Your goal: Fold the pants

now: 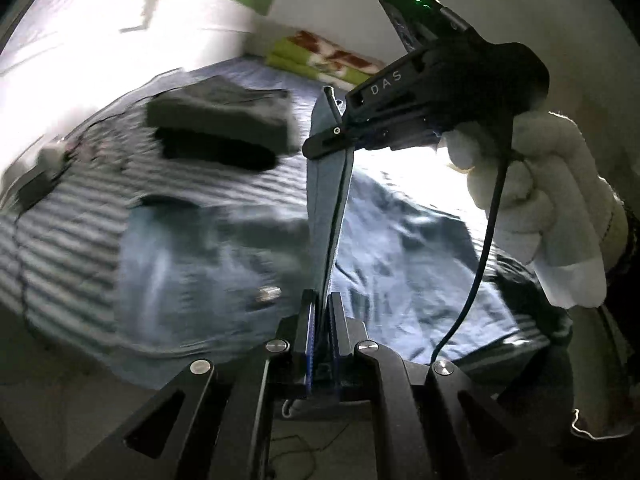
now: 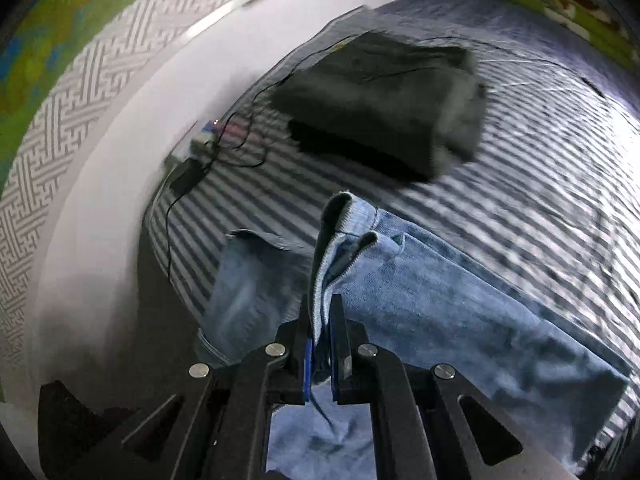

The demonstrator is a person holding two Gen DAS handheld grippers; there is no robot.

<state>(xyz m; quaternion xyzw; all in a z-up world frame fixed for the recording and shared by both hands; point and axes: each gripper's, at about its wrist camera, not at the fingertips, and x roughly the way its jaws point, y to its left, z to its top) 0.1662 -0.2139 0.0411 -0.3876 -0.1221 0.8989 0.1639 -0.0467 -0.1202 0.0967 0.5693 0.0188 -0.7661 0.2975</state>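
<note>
Light blue jeans (image 1: pixel 200 264) lie spread over a striped bed; in the right wrist view the jeans (image 2: pixel 440 304) run to the lower right. My left gripper (image 1: pixel 320 312) is shut on a taut edge of the denim that rises to the other gripper. My right gripper (image 1: pixel 340 136), held by a white-gloved hand (image 1: pixel 536 184), pinches the far end of that edge. In its own view the right gripper (image 2: pixel 322 320) is shut on a folded hem (image 2: pixel 344 216). The scene is blurred by motion.
A stack of folded dark clothes (image 2: pixel 384 108) sits further up the striped bedsheet (image 2: pixel 540 152). A black adapter with cables (image 2: pixel 188 172) lies near the bed's left edge by the white wall. A green and red blanket (image 1: pixel 320 60) lies at the far end.
</note>
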